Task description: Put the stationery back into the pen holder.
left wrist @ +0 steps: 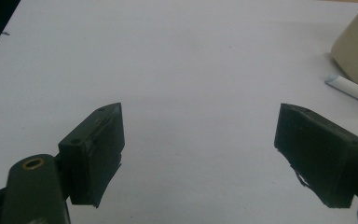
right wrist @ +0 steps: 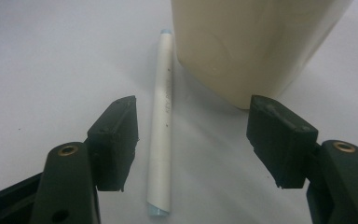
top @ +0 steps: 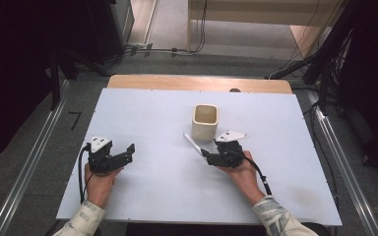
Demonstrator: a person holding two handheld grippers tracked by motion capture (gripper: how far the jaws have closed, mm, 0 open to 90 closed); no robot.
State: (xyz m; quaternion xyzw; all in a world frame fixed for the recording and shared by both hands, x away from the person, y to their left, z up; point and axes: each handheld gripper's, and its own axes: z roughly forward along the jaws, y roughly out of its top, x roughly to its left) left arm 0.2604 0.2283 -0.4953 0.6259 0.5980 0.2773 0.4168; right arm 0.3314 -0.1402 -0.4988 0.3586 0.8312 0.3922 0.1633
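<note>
Right claw (right wrist: pixel 192 140), spread around the white pen (right wrist: pixel 161 130) lying just beside the cream cup (right wrist: pixel 251 42), may bump that cup or roll the pen; left claw (left wrist: pixel 200 154) hangs spread, empty.

White pen (right wrist: pixel 161 116): faint grey print runs along barrel, seen in right gripper view; too blurred to read, possibly a brand name. No other lettering, numbers or signs legible.

Two black tools with grey three-cornered plates, brass-ringed screw holes, black cables; pale patterned sleeves (top: pixel 279 219).
</note>
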